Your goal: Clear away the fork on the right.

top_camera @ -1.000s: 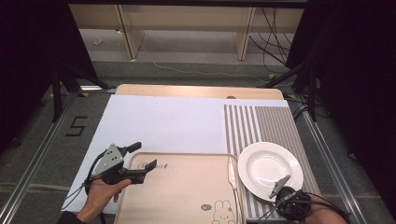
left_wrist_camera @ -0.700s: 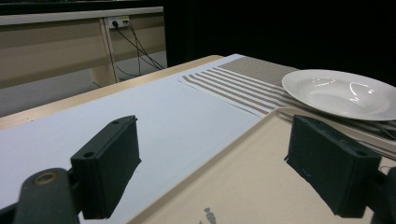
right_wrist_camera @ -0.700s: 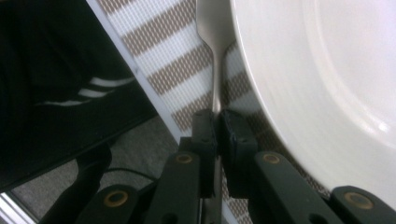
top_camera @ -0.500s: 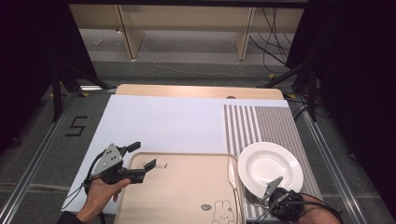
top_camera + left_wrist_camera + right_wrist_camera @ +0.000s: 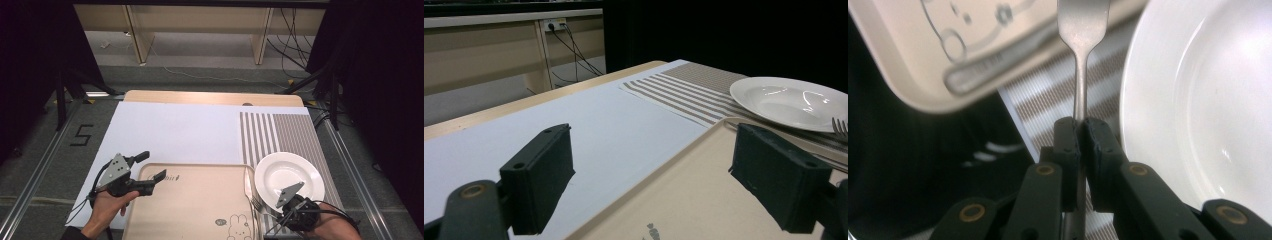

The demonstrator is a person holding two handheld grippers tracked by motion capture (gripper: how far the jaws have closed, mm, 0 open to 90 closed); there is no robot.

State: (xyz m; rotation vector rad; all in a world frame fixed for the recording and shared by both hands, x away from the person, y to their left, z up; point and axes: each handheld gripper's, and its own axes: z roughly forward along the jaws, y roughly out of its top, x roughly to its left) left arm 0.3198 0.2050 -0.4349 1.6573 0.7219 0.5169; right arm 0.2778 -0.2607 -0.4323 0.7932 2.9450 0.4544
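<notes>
A: Starting big — where's everything sitting rn?

B: Beige tray (image 5: 200, 200) is lying at the near edge of the table, white plate (image 5: 289, 176) just to its right on the striped mat (image 5: 280, 135). The fork (image 5: 1081, 60) is lying in the gap between the two, touching the tray's right rim.

A: Which hand's nearer?

B: Right gripper (image 5: 1080, 131) — it's pinching the fork's handle, jaws narrowed tight on the metal. Tines are pointing away from the person, so the long axis is running near-to-far along the tray edge, roughly in line with the jaws.

A: And the left gripper?

B: Left gripper (image 5: 150, 166) is hovering at the tray's far left corner, jaws spread wide, holding nothing. One jaw is hanging over the tray, the other over the white sheet (image 5: 175, 130), w/ the rim passing between them.

A: So the next move?

B: Prob. hinges on that axis — the fork's lying parallel to tray and plate, so it's going left or right w/o much turning. Can't tell which.
</notes>
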